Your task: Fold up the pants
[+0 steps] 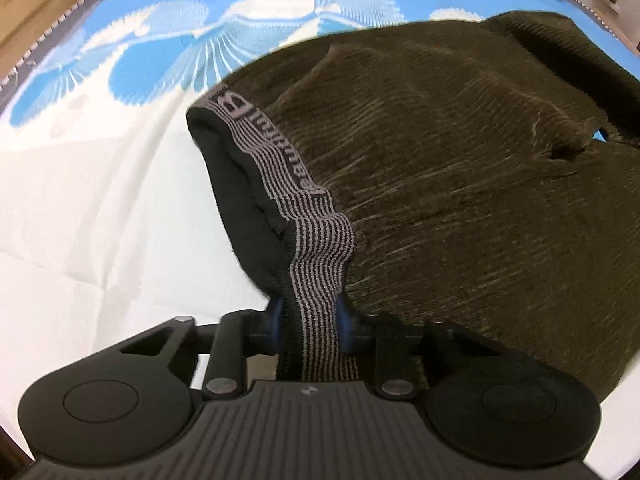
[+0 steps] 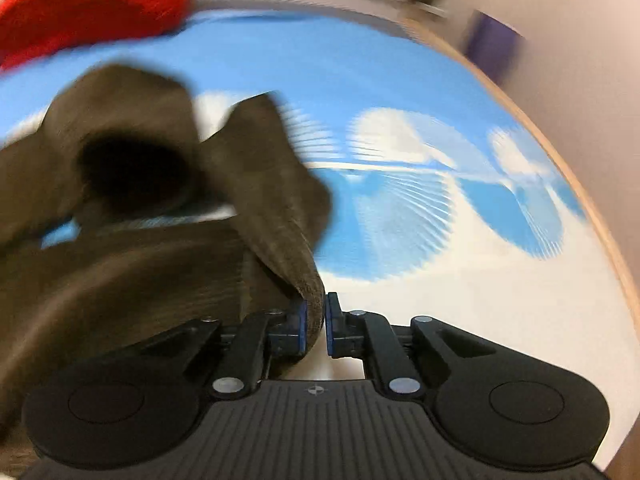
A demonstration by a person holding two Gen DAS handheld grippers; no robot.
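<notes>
So the brown pants (image 1: 460, 168) are lying bunched on the bed (image 1: 80, 220), on a blue and white sheet with a cloud print, closer to its far edge than the near one. Left tongs (image 1: 310, 320) are clenched on the striped grey waistband (image 1: 320, 248), which runs right between the 2 blue pads (image 1: 345, 316). Right tongs (image 2: 314, 320) are pinched shut on a rolled edge of the brown fabric; that view is blurry, so I can't tell which part of the pants it is, maybe a leg or a hem.

Progress-wise I'd call this early. Both ends look grabbed, but the cloth is rumpled with humps and a gaping opening, and no clean fold shows yet. Still to do, I reckon: stretch it flat, lay the legs together, then fold over. There's a red garment (image 2: 92, 4) at the far edge too
</notes>
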